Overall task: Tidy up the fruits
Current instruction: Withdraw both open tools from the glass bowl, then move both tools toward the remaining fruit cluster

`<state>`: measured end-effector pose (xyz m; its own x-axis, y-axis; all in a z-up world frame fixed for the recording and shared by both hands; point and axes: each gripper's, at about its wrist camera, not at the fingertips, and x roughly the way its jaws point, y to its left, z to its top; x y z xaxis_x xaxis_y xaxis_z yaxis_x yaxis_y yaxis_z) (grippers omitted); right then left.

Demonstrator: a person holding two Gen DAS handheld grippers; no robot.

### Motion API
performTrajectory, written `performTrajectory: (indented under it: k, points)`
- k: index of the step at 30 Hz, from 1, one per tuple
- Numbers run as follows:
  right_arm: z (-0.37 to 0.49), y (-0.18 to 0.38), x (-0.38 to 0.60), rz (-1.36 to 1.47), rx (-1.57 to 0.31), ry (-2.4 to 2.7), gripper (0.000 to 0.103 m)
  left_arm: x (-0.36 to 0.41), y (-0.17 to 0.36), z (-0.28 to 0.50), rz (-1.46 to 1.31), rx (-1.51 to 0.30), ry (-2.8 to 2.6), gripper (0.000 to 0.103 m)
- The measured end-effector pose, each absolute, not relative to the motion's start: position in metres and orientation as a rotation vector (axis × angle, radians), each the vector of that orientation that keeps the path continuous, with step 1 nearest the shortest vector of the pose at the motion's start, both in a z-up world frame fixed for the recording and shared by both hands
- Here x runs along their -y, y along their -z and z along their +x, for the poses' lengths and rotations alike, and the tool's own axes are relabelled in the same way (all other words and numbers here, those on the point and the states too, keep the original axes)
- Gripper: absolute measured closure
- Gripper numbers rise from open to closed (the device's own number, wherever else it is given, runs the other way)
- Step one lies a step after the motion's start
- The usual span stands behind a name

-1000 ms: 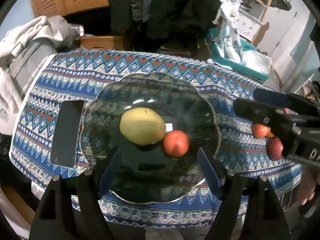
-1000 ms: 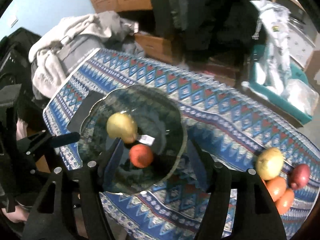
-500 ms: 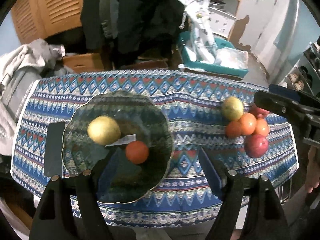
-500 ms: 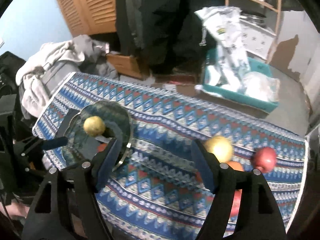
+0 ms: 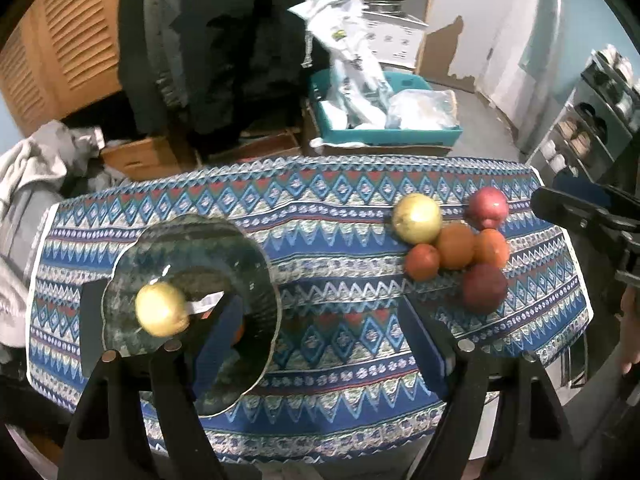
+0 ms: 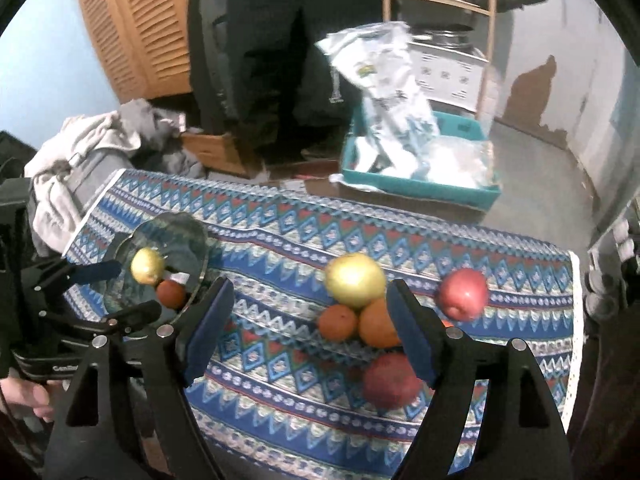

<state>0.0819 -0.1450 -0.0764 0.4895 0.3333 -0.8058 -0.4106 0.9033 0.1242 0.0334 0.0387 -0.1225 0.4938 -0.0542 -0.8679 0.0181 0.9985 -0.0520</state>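
Hovering empty above the desk [image 5: 344, 216], both jaws having just widened, the left hand-held gripper [image 5: 320, 340] and right hand-held gripper [image 6: 308, 320] gape; loose fruits [image 6: 360, 304] cluster right of the glass plate [image 5: 248, 240].

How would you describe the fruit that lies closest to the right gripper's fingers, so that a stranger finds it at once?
Start at the patterned blue tablecloth and go to the fruit pile at its end away from the glass plate. The dark red apple lies at the pile's near edge. Its neighbours are orange or yellow, and the other red apple is brighter and lies farther back.
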Motion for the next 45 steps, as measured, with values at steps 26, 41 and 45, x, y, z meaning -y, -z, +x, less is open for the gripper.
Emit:
performTrajectory:
  k: [26, 41, 45]
  points:
    - [0.095, 0.214, 0.220, 0.005, -1.250, -0.341, 0.024, 0.024, 0.206, 0.077, 0.044, -1.213, 0.092, 0.018]
    - [0.100, 0.263, 0.199, -0.081, -1.301, -0.344, 0.026, 0.028, 0.234, 0.094, -0.008, -1.262, 0.114, 0.018]
    - [0.100, 0.265, 0.198, -0.083, -1.294, -0.349, 0.027, 0.033, 0.238, 0.098, -0.012, -1.266, 0.130, 0.018]
